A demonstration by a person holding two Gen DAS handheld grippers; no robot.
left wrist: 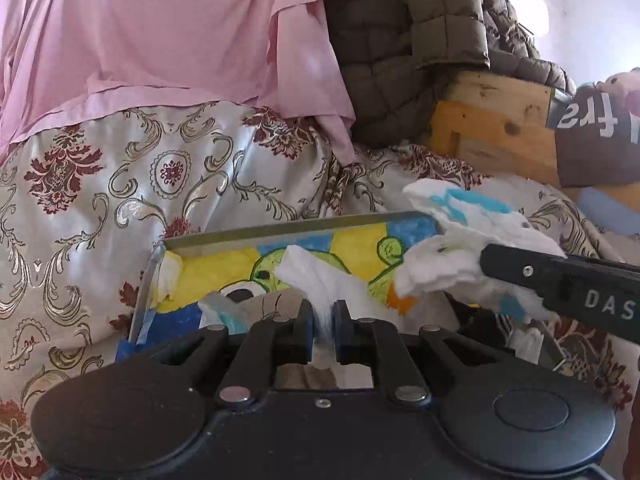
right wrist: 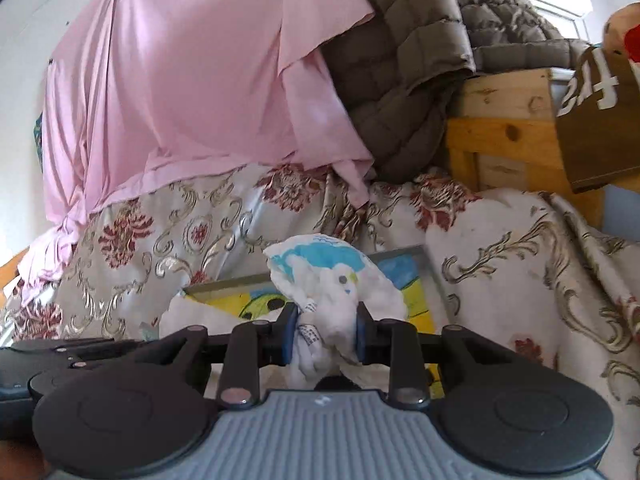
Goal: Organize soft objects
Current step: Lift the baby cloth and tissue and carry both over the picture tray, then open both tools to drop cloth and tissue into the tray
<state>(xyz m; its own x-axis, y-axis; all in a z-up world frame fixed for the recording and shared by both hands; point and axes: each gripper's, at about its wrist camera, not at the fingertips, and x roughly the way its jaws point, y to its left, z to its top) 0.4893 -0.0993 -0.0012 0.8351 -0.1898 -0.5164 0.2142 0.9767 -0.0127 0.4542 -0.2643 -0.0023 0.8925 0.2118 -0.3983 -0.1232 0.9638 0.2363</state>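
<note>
A shallow metal-rimmed tray [left wrist: 280, 226] with a yellow, blue and green painted picture lies on the patterned bedspread; its rim also shows in the right wrist view [right wrist: 224, 284]. My left gripper [left wrist: 322, 308] is shut on a strip of white soft cloth [left wrist: 308, 276] that rises from the tray. My right gripper [right wrist: 326, 312] is shut on a bunched white diaper-like piece with blue print [right wrist: 332, 276]. In the left wrist view that piece [left wrist: 460, 232] hangs over the tray's right end, with the right gripper's black finger [left wrist: 560, 284] beside it. More white and blue soft pieces lie in the tray.
A cream bedspread with red and gold flowers [left wrist: 100, 200] covers the bed. Behind it hang a pink sheet [left wrist: 160, 40] and a brown quilted blanket [left wrist: 400, 40]. A wooden frame [left wrist: 492, 120] and a brown piece with white letters [left wrist: 592, 128] stand at the right.
</note>
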